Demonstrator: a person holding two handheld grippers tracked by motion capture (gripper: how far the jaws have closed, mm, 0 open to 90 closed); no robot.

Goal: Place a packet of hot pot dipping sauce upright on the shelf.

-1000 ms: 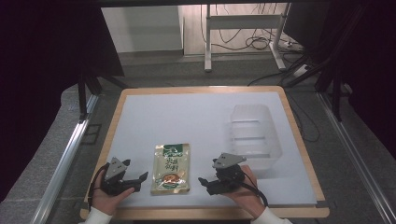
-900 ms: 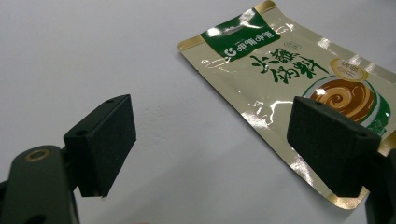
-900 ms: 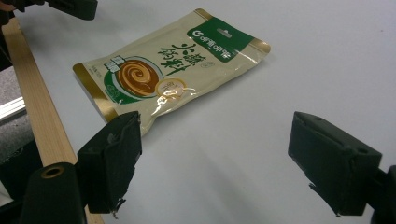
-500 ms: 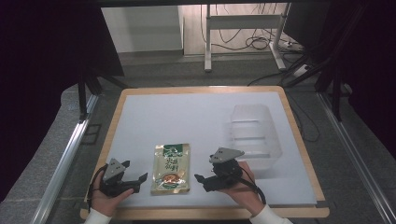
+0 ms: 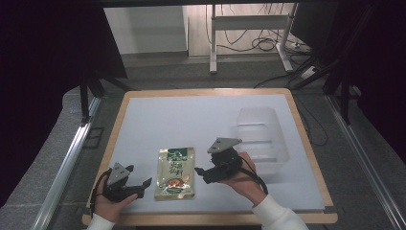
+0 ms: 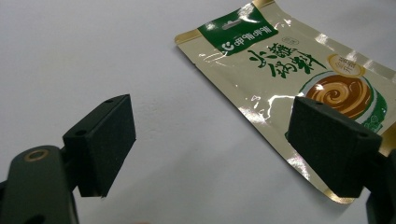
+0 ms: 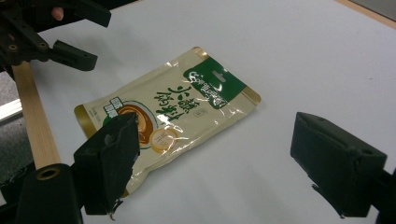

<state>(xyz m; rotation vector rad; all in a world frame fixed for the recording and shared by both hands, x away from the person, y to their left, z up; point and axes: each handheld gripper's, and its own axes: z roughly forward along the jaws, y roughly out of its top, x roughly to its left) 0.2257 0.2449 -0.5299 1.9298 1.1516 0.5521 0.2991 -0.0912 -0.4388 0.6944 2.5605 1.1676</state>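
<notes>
The pouch [image 5: 175, 173] lies flat near the table's [image 5: 191, 120] front edge; both grippers, left [image 5: 141, 184] and right [image 5: 200, 171], are held apart. It could be pushed, not gripped.

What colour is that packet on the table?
The packet is shiny gold-beige with a green top band, clearest in the right gripper view.

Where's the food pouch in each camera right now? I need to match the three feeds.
High view: food pouch lies flat near the front edge, between the left gripper and right gripper.
Left gripper view: upper right, beside the right-hand jaw.
Right gripper view: centre-left.
Shared landmark: its green header strip.
</notes>
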